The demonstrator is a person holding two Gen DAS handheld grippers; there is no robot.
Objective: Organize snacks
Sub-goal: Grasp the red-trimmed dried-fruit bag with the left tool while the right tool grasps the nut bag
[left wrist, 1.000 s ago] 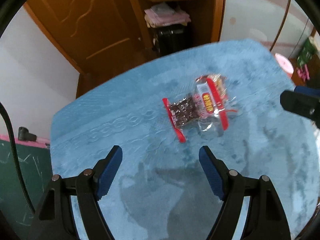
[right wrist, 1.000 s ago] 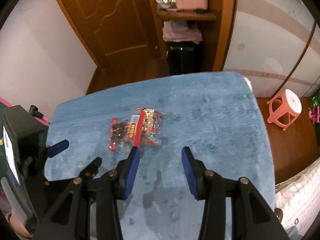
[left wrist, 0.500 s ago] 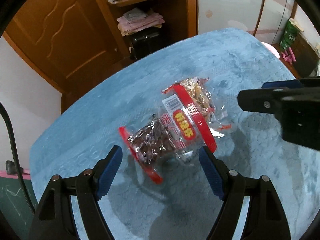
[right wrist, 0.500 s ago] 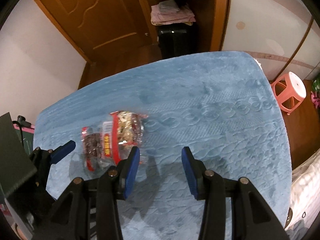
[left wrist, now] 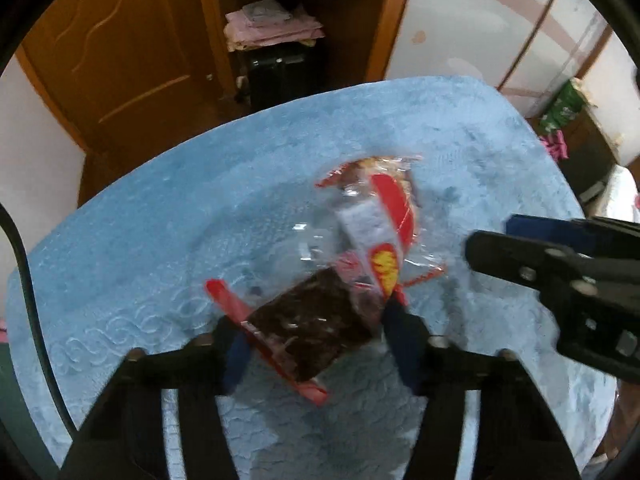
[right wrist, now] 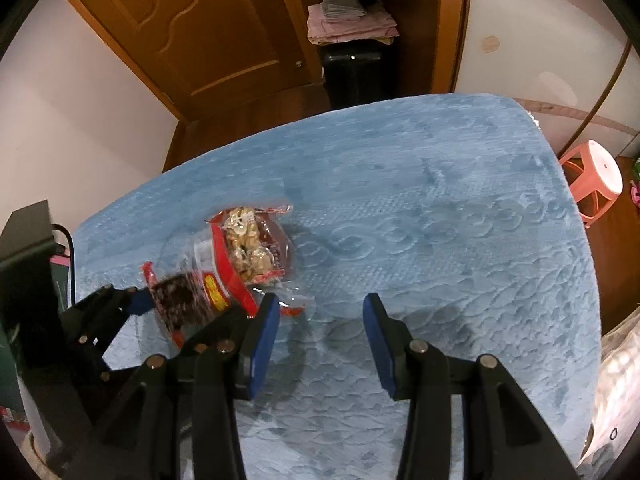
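Two snack packets lie overlapping on the blue tablecloth (right wrist: 440, 208). The nearer one is a dark snack packet (left wrist: 316, 332) with red edges. The other is a clear packet with a red band and pale nuts (right wrist: 244, 248). My left gripper (left wrist: 320, 346) points steeply down with its jaws closing, and its blue pads (left wrist: 402, 340) touch both sides of the dark packet. Just right of the packets my right gripper (right wrist: 320, 332) stands open low over the cloth with nothing between its fingers. It also shows at the right edge of the left wrist view as the right gripper (left wrist: 496, 236).
The table's far edge faces a wooden door (right wrist: 200, 32) and a shelf of folded pink clothes (right wrist: 352, 20) above a black case (right wrist: 360, 72). A pink stool (right wrist: 596, 184) stands on the floor at the right. A black box (right wrist: 28, 236) sits off the table's left side.
The left gripper came down over the packets and its jaws narrowed around the dark packet. The right gripper sank closer to the cloth beside them, with its opening unchanged.
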